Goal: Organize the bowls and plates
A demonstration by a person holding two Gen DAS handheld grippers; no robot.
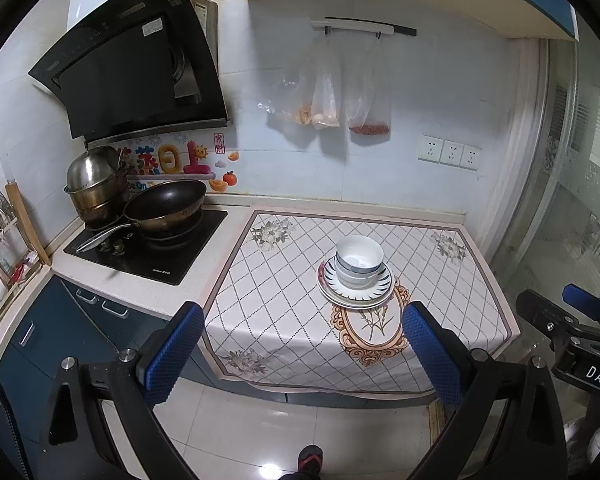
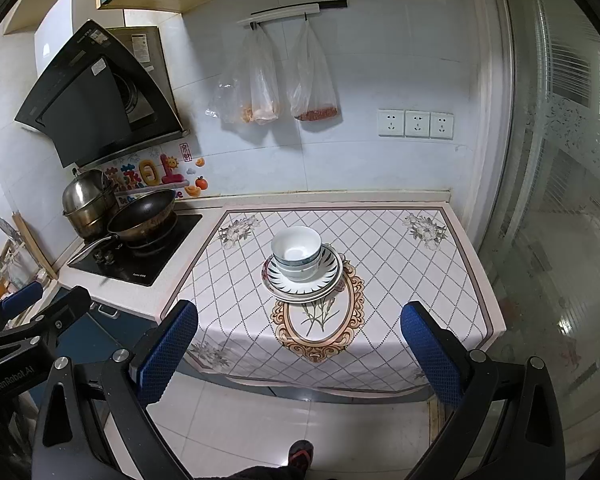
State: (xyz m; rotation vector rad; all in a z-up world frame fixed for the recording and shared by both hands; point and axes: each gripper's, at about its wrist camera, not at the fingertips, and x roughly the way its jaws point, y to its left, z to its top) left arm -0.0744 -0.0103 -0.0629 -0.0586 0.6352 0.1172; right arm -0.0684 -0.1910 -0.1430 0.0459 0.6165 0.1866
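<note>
A stack of white bowls [image 1: 358, 262] [image 2: 297, 254] sits nested on a stack of plates [image 1: 356, 294] [image 2: 304, 286] with a dark-striped rim, in the middle of the patterned cloth [image 1: 284, 280] [image 2: 400, 280] on the counter. My left gripper [image 1: 304, 356] is open and empty, held back from the counter's front edge, above the floor. My right gripper [image 2: 300, 354] is open and empty, also back from the front edge. The stack lies ahead of both grippers, well apart from them. The right gripper also shows in the left wrist view [image 1: 580, 332] at the right, and the left gripper in the right wrist view [image 2: 24, 320] at the left.
A black hob [image 1: 148, 246] [image 2: 136, 254] at the left carries a dark wok [image 1: 166, 206] [image 2: 142, 216] and a steel pot [image 1: 94, 184] [image 2: 86, 200]. A black range hood [image 1: 132, 64] hangs above. Plastic bags [image 1: 328, 92] [image 2: 276, 76] hang on the wall. A glass door [image 2: 560, 200] bounds the right.
</note>
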